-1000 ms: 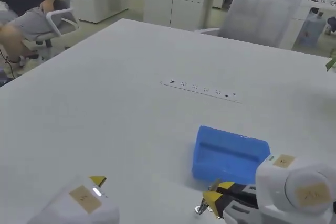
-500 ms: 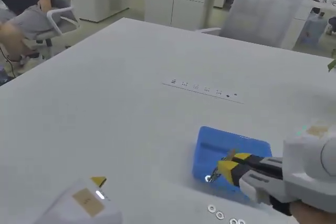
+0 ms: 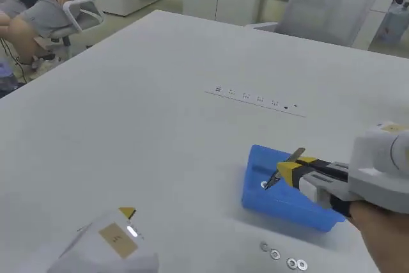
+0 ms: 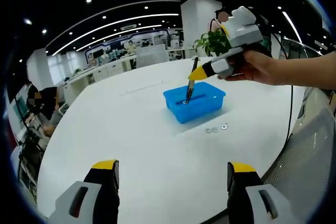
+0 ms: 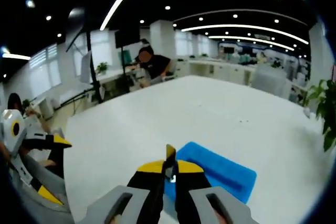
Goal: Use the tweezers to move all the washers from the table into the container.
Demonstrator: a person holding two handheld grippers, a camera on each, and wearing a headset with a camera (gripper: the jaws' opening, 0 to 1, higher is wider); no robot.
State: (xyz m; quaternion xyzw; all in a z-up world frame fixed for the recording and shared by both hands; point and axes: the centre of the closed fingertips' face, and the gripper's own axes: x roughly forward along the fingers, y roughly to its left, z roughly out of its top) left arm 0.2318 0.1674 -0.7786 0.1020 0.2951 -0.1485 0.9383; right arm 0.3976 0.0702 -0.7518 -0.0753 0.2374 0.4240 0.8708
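Currently tweezers (image 3: 282, 171) over blue container (image 3: 276, 202)

The white-bodied right tool (image 3: 287, 169) has black jaws with yellow tips.

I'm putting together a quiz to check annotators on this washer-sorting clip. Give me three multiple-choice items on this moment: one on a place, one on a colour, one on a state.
1. Where do the loose washers lie?
A) on the table, beside the container
B) on a chair
C) in a drawer

2. What colour is the container?
A) red
B) blue
C) green

3. How does the left gripper stand?
A) shut on a washer
B) shut on a cable
C) open

Answers:
1 A: the washers lie on the table just outside the container.
2 B: its walls are blue.
3 C: its fingers stand wide apart, while the right gripper holds the tweezers.
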